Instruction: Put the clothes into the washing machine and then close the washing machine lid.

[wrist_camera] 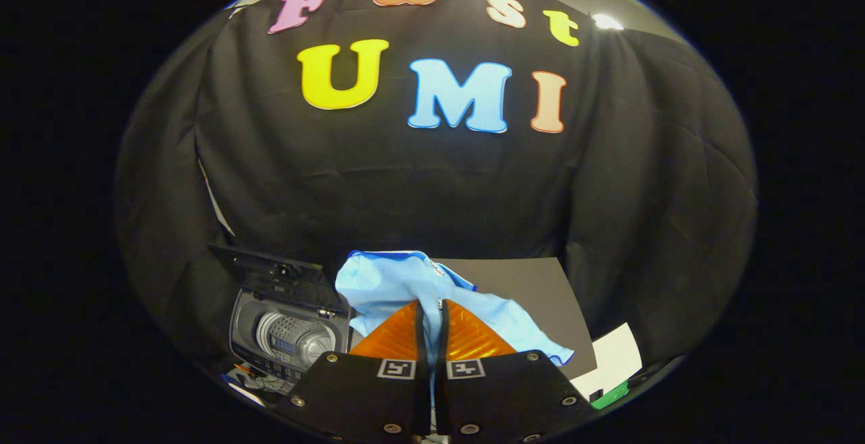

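Observation:
My gripper (430,309) is shut on a light blue garment (399,282), which bunches up above the fingertips and drapes down to the right of them. The cloth is lifted off the table. To the left of the fingers and lower down stands a small grey washing machine (287,339) with its dark lid (267,267) raised open. Its perforated metal drum shows inside the opening.
A dark grey table top (534,288) lies beyond the garment. A white sheet (611,359) and a green strip (611,395) sit at the right of the fingers. The black cloth wall stands behind everything.

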The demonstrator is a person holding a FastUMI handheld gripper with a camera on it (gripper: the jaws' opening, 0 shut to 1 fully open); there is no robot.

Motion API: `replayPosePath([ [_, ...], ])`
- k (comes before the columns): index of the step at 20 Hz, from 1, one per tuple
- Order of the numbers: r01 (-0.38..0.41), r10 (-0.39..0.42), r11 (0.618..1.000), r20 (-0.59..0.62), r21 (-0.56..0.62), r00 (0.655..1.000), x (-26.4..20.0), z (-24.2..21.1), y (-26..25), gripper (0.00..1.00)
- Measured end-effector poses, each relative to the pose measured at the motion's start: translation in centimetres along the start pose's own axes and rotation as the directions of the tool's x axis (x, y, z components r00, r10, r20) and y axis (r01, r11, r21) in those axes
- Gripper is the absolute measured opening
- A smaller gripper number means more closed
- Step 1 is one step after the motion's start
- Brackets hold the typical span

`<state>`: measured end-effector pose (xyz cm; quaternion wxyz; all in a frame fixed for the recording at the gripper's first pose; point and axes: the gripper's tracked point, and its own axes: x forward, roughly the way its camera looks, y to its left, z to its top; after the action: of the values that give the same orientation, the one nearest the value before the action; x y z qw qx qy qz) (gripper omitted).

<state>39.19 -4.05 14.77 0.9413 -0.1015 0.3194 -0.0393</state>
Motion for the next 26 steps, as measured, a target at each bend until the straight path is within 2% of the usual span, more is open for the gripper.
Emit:
replayPosePath([
  [4,-0.058,0.062,0.991,0.029,-0.125,0.998,-3.3,0.4,6.1,0.02],
  [7,-0.129,0.140,0.971,0.042,-0.200,0.989,-6.2,0.4,11.9,0.03],
  [12,-0.210,0.220,0.958,0.032,-0.197,0.975,-8.8,-0.2,19.4,0.02],
  [15,-0.193,0.202,0.962,0.029,-0.195,0.979,-8.4,-0.2,23.0,0.03],
  [20,-0.123,0.126,0.979,0.004,-0.163,0.992,-6.4,-1.2,27.9,0.03],
  [26,-0.062,0.057,0.996,-0.064,-0.071,0.996,-0.8,-4.7,31.9,0.03],
])
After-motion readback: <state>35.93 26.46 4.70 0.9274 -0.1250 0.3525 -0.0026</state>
